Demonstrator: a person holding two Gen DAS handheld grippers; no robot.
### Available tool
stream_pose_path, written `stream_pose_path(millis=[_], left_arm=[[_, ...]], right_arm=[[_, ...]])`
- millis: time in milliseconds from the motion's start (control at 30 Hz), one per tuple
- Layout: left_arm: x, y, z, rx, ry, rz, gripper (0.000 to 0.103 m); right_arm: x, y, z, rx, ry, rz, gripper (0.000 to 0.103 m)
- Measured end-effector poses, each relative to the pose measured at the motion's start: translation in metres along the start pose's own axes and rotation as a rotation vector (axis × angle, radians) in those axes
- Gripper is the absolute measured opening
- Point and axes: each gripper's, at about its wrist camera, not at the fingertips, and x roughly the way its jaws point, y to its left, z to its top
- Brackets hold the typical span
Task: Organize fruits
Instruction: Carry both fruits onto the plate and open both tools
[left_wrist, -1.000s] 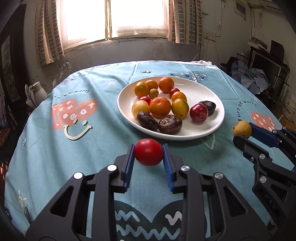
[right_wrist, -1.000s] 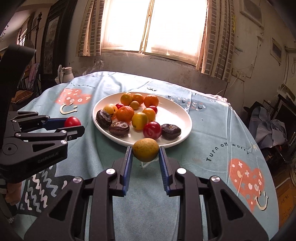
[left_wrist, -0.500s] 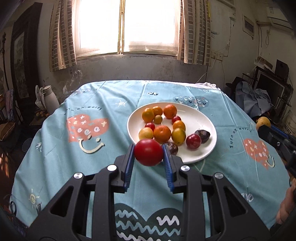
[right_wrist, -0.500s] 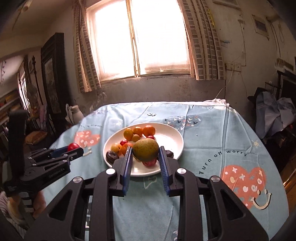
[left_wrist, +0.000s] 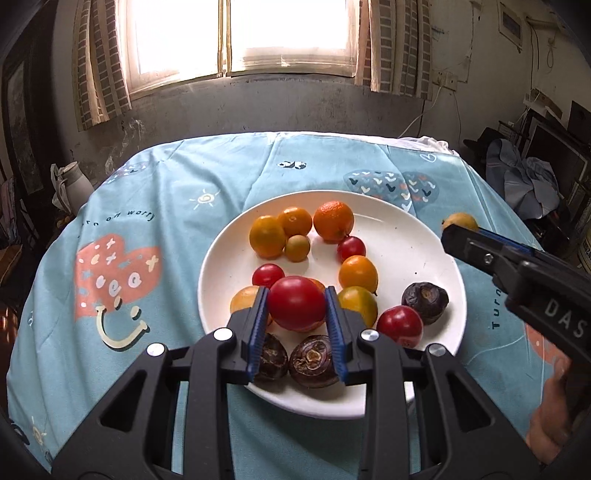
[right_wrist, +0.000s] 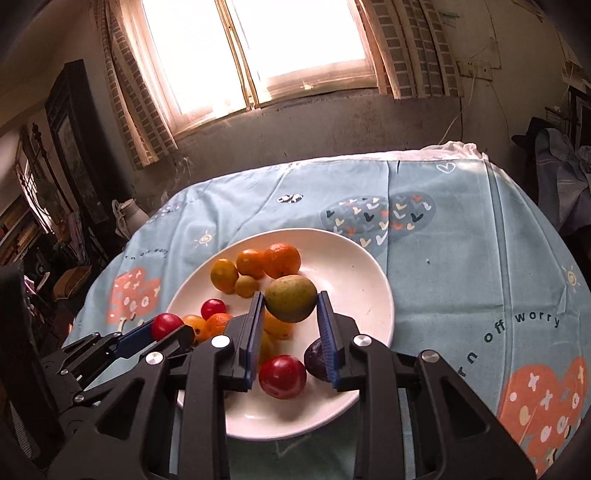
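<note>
White plate (left_wrist: 436, 258) right half bare; left tool (left_wrist: 295, 306) clamps red tomato (left_wrist: 296, 308), right tool (right_wrist: 291, 301) clamps yellow-green fruit (right_wrist: 291, 298)

Two close wrist views, angled down toward the window, sharing the white plate (left_wrist: 436, 258) of fruit.

The left gripper (left_wrist: 296, 308) points steeply downward, its blue pads (left_wrist: 257, 325) clamped on a red fruit (left_wrist: 296, 308); the right gripper (right_wrist: 291, 303) tilts down likewise, gripping a yellow-green fruit (right_wrist: 291, 298), a hand (left_wrist: 550, 428) beneath its body
</note>
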Motion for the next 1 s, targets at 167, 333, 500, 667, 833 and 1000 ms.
stream_pose_path(millis=[167,333,500,667,833,1000], left_arm=[[0.023,-0.005,0.003,0.007,0.028,-0.034,0.031],[0.028,-0.020,0.006,0.052,-0.006,-0.020,0.047],[0.029,-0.017,0.004,0.046,-0.001,-0.014,0.073],[0.016,-0.018,0.002,0.064,-0.035,-0.012,0.073],[0.001,-0.017,-0.007,0.079,-0.054,0.014,0.074],[-0.026,-0.007,-0.027,0.058,-0.079,0.029,0.075]], right_arm=[[0.039,-0.011,-0.003,0.000,0.064,-0.037,0.029],[0.053,-0.026,-0.004,0.041,0.096,-0.016,0.030],[0.050,-0.024,-0.003,0.050,0.095,0.018,0.034],[0.037,-0.019,0.000,0.055,0.070,0.035,0.034],[0.013,-0.010,-0.003,0.033,0.036,0.034,0.034],[-0.015,0.002,-0.016,0.011,0.012,0.038,0.034]])
